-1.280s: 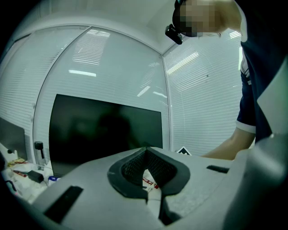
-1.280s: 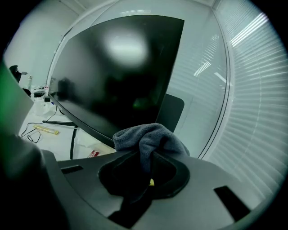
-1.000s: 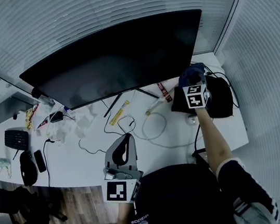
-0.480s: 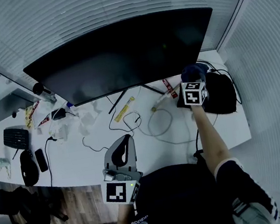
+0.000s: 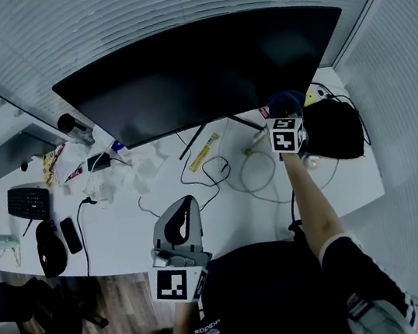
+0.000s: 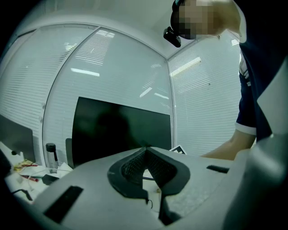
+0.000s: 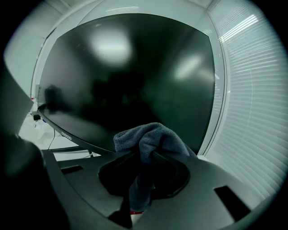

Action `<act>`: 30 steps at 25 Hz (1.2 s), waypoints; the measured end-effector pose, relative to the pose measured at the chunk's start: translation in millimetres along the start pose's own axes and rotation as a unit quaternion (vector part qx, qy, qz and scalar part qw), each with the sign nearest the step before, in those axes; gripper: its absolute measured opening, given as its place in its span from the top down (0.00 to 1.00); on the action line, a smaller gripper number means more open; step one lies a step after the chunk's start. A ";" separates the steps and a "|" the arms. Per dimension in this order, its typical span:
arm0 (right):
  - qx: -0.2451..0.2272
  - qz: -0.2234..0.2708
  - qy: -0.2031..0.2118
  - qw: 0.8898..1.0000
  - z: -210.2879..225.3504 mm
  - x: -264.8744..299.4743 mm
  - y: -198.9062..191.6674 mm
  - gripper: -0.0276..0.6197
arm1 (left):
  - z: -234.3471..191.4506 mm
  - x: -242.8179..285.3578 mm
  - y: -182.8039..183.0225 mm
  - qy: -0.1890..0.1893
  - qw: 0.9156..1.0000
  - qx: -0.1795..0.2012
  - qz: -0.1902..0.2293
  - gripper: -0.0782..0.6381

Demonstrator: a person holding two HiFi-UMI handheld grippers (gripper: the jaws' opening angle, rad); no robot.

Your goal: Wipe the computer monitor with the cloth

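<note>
The right gripper (image 7: 146, 156) is reaching out at arm's length toward the lower right corner of the computer monitor (image 5: 201, 69), its jaws closing tight on a dark blue cloth (image 7: 152, 136). The cloth is bunching up above the fingertips in a soft fold, with a tail hanging down between the jaws. In the head view it is sitting just at the screen's bottom edge; whether it is touching the glass cannot be told. The wide, curved screen is showing dark, catching pale reflections of ceiling lights.

The left gripper (image 5: 182, 223) is hovering low and close to the person's body, over the near edge of the white desk (image 5: 126, 242) — well apart from the monitor. Its jaws are meeting at the tips and gripping nothing.

On the desk, loose cables (image 5: 253, 172) are lying below the monitor stand, a black bag (image 5: 337, 130) is sitting at the right end, and a keyboard (image 5: 27, 203) and mouse (image 5: 49, 249) are lying far left.
</note>
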State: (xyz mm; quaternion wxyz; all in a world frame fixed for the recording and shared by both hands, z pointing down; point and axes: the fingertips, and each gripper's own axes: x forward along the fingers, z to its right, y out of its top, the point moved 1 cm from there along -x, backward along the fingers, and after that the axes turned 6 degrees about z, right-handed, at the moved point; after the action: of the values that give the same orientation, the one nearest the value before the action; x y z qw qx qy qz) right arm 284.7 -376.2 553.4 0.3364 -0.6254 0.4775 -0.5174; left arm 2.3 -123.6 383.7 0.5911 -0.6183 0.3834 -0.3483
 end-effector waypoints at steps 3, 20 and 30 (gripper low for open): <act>0.007 0.002 -0.004 1.000 -20.8 -0.8 5.2 0.90 | -18.0 -11.7 1.4 0.001 1.000 -0.001 -0.001 0.88; 0.025 0.003 -0.003 1.000 -138.6 -13.8 28.2 0.90 | -107.1 -68.2 14.8 0.015 1.000 0.006 0.000 0.88; 0.020 0.007 0.008 1.000 -194.7 -19.2 40.5 0.90 | -142.8 -86.0 11.5 -0.003 1.000 0.004 0.007 0.88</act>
State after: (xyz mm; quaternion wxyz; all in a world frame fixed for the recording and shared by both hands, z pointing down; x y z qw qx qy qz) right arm 85.9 -356.6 556.4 0.3486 -0.6113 0.4739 -0.5293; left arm -164.5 -113.8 382.5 0.5974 -0.6138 0.3848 -0.3440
